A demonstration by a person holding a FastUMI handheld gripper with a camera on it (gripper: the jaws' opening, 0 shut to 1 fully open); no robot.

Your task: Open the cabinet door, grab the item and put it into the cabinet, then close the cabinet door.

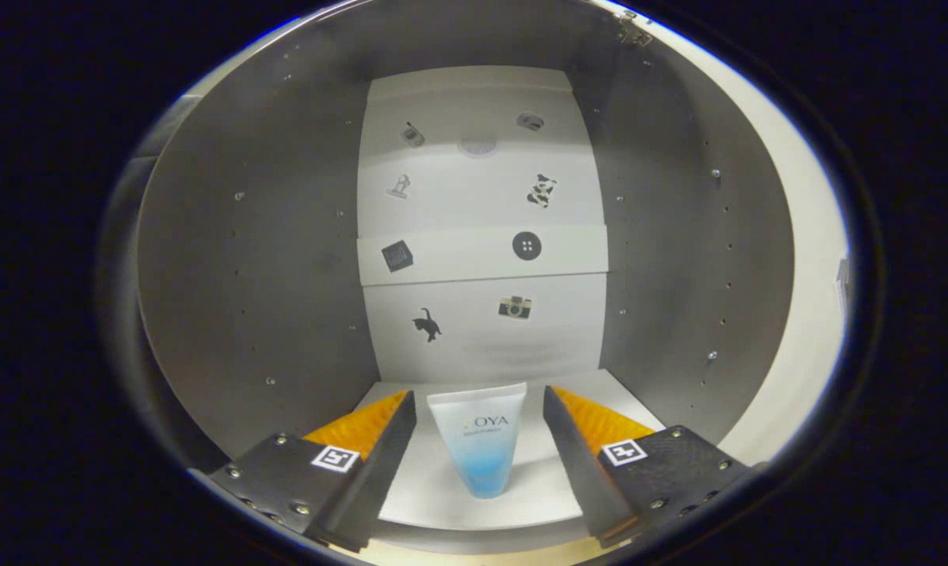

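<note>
My gripper (479, 440) stands wide, clear of the squeeze tube (480, 440) on the cabinet (246, 259) floor. It looks light, soft and slick; I'd pinch its flat upper body.

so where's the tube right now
In the gripper view the tube stands on the cabinet floor inside the cabinet, between the open jaws with a gap on each side, in front of the sticker-covered back wall.

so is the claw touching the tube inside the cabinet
Apart. The gripper view shows the tube standing on the cabinet floor between the open claw fingers, with bare floor showing on both sides.
</note>
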